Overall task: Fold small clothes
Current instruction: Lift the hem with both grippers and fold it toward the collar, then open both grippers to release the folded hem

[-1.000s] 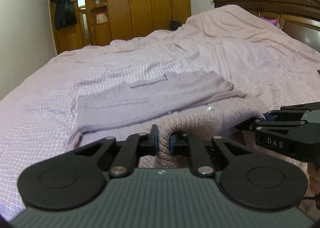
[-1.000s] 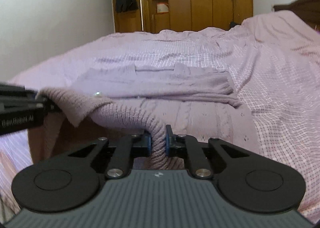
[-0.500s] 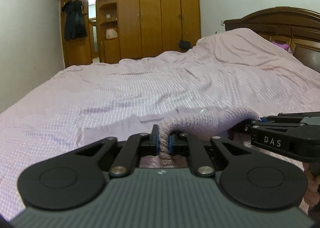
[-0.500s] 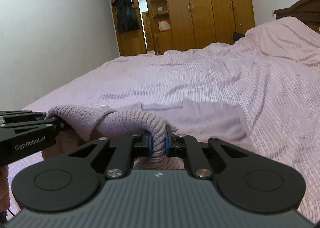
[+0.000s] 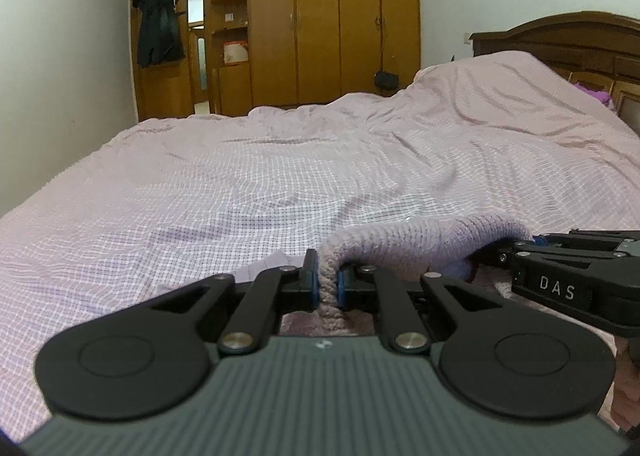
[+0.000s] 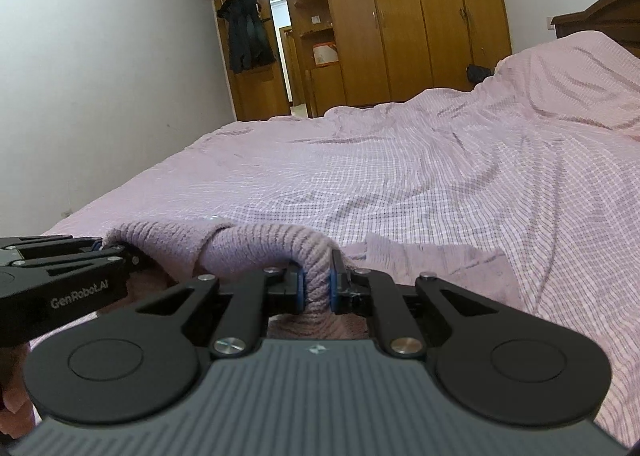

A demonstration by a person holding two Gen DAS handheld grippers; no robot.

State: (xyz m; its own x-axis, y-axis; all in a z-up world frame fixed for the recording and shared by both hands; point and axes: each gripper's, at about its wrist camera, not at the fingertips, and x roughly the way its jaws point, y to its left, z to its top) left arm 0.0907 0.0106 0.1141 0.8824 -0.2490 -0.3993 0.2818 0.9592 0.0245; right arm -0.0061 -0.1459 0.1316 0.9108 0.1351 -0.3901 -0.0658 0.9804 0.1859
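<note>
1. Left wrist view: the left gripper (image 5: 328, 288) has its jaws pinched nearly shut on a ribbed edge of the sweater (image 5: 424, 240), with only the thickness of the knit between the blue pads.
2. Same view: the sweater is a lilac knit, and it arches up from that grip and runs right to the right gripper (image 5: 532, 244), which comes in from the right edge and bites the other end of the same hem.
3. So the lifted edge hangs between the two grippers, up off the bed (image 5: 248, 184), near the bed's close edge. The rest of the knit sags down under the grippers, mostly hidden by them.
4. A flat bit of lilac cloth peeks out just left of the left fingers, lying on the checked bedspread. Can't tell whether it's part of the same sweater.
5. Far side: a wardrobe (image 5: 336, 20) beyond the foot of the bed, a dark coat (image 5: 158, 28) hanging at its left end, a headboard (image 5: 568, 40) on the right.
6. Right wrist view: the right gripper (image 6: 318, 288) is clamped almost closed on a thick roll of sweater (image 6: 256, 244), the knit squeezed between its pads.
7. From there the knit runs left to the left gripper (image 6: 100, 248), which holds its end at the left edge of the view.
8. More lilac cloth lies flat on the bed (image 6: 420, 176) just right of the fingers.
</note>
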